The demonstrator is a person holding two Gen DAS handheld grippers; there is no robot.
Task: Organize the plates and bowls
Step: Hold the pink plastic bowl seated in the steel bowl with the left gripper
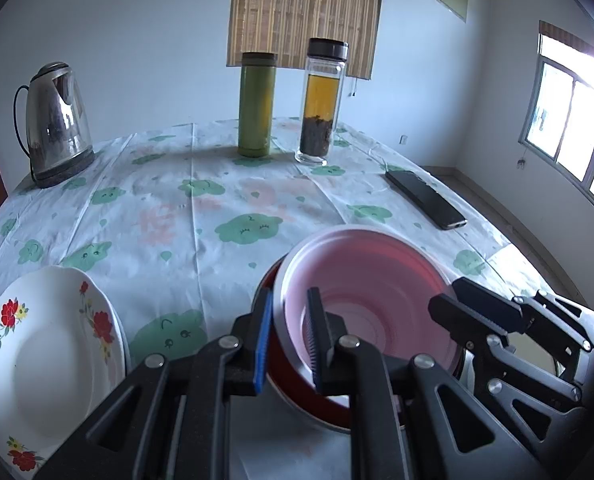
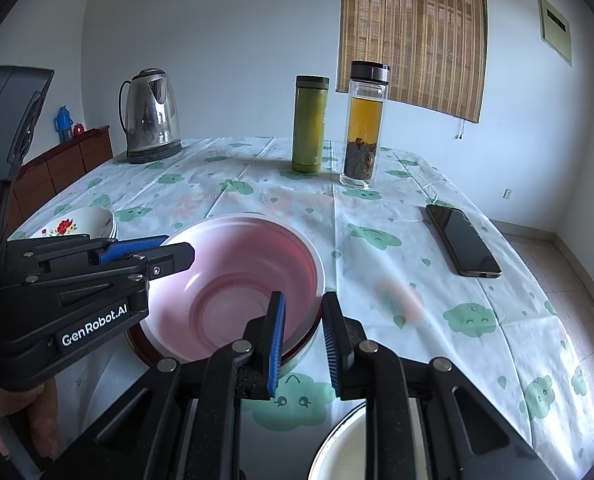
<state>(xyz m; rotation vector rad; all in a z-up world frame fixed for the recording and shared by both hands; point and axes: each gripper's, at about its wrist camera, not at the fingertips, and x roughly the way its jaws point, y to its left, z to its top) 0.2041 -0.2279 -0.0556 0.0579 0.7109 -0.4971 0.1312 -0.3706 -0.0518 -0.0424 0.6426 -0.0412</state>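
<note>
A translucent pink-white plastic bowl sits nested in a red bowl. My left gripper has one finger outside and one inside the plastic bowl's near-left rim, closed on it. My right gripper straddles the stacked bowls' right rim, with a gap beside the rim; it also shows in the left wrist view. The plastic bowl and the left gripper show in the right wrist view. A white floral plate lies at left. A white dish rim shows under the right gripper.
On the cloth-covered table stand a steel kettle, a green flask and a glass tea bottle. A black phone lies at right. The table's right edge drops to the floor. A wooden cabinet stands at left.
</note>
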